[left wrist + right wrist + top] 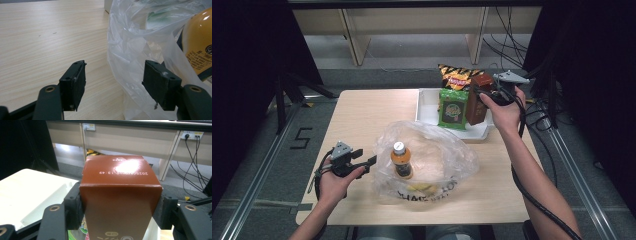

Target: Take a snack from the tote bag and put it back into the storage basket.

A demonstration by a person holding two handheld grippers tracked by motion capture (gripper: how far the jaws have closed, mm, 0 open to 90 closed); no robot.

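My right gripper (482,94) (120,206) is shut on a tall brown box (478,100) (120,195), one jaw pressed on each side; the box stands upright over the right part of the white tray (427,107). Whether it rests on the tray I cannot tell. A clear plastic bag (432,157) (130,50) lies in the middle of the table with an orange bottle (402,161) (197,45) upright inside. My left gripper (370,160) (116,85) is open at the bag's left edge, and loose plastic reaches in by its right jaw.
A green snack packet (453,107) stands in the tray beside the box, with a yellow and black chips bag (457,75) behind it. The light wooden table (362,120) is bare on its left half. Desk legs and cables stand beyond the far edge.
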